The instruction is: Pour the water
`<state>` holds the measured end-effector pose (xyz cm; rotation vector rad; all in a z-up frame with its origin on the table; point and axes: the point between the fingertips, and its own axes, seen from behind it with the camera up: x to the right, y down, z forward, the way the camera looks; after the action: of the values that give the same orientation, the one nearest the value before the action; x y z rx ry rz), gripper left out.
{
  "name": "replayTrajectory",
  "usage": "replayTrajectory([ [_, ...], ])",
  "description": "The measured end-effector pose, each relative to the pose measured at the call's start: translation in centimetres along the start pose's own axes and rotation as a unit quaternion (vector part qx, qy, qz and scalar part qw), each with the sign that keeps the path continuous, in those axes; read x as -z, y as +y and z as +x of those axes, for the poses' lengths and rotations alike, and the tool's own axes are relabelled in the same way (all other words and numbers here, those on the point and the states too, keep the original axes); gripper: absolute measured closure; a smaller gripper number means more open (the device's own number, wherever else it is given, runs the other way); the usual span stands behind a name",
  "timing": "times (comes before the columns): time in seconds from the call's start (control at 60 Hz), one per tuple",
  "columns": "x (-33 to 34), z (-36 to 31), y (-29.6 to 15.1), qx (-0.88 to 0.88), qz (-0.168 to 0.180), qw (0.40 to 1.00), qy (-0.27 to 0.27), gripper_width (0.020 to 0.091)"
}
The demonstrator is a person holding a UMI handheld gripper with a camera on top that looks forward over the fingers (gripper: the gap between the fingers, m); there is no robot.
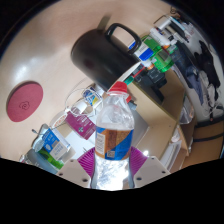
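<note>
A clear plastic water bottle [114,130] with an orange-and-blue label and a red cap [118,88] stands between my fingers, and my gripper [112,165] is shut on its lower body. Both magenta pads [88,160] press against the bottle's sides. The bottle leans slightly, its cap pointing toward the large black mug [100,52], which lies beyond the bottle on the beige round table [50,60]. The mug's handle [125,38] points away from me. The whole scene appears tilted.
A dark red coaster-like disc [24,101] lies on the table to the left. Several small bottles [85,100] and containers [50,145] stand around the held bottle. More bottles with green and blue labels [152,55] sit past the mug.
</note>
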<state>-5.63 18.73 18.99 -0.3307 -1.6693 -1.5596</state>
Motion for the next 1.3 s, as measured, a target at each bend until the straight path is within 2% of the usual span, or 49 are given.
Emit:
replayTrajectory([
  [0.35,-0.7,1.2,-0.5,0.032,0.008,0.999,-0.001,0.0675],
  [0.433,-0.9,1.5,0.0,-0.028,0.003,1.000,0.000,0.0676],
  [0.517,-1.0,1.0,1.6,-0.192,-0.024,0.981,-0.011,0.0677],
  [0.583,-0.1,-0.7,3.0,-0.374,-0.051,0.926,-0.020,0.0674],
  [0.617,-0.2,-1.3,3.1,-0.465,-0.057,0.882,-0.042,0.0675],
  [0.7,0.8,-3.2,1.6,-0.684,-0.060,0.723,-0.073,0.0673],
  [0.733,1.4,-4.1,0.1,-0.756,-0.053,0.649,-0.069,0.0672],
  [0.75,1.3,-3.8,0.6,-0.777,-0.047,0.622,-0.085,0.0671],
  [0.817,1.7,-4.7,-0.8,-0.855,-0.039,0.509,-0.093,0.0673],
  [0.9,2.3,-7.2,-2.2,-0.901,-0.043,0.416,-0.113,0.0674],
  [0.983,2.3,-8.2,-2.2,-0.917,-0.040,0.380,-0.113,0.0675],
  [1.067,2.6,-9.6,-3.2,-0.923,-0.034,0.371,-0.101,0.0671],
  [1.167,3.3,-9.1,-3.2,-0.920,-0.017,0.381,-0.085,0.0666],
  [1.25,3.8,-8.4,-3.7,-0.905,0.006,0.420,-0.068,0.0657],
  [1.3,4.0,-8.2,-3.7,-0.901,0.007,0.429,-0.060,0.0656],
])
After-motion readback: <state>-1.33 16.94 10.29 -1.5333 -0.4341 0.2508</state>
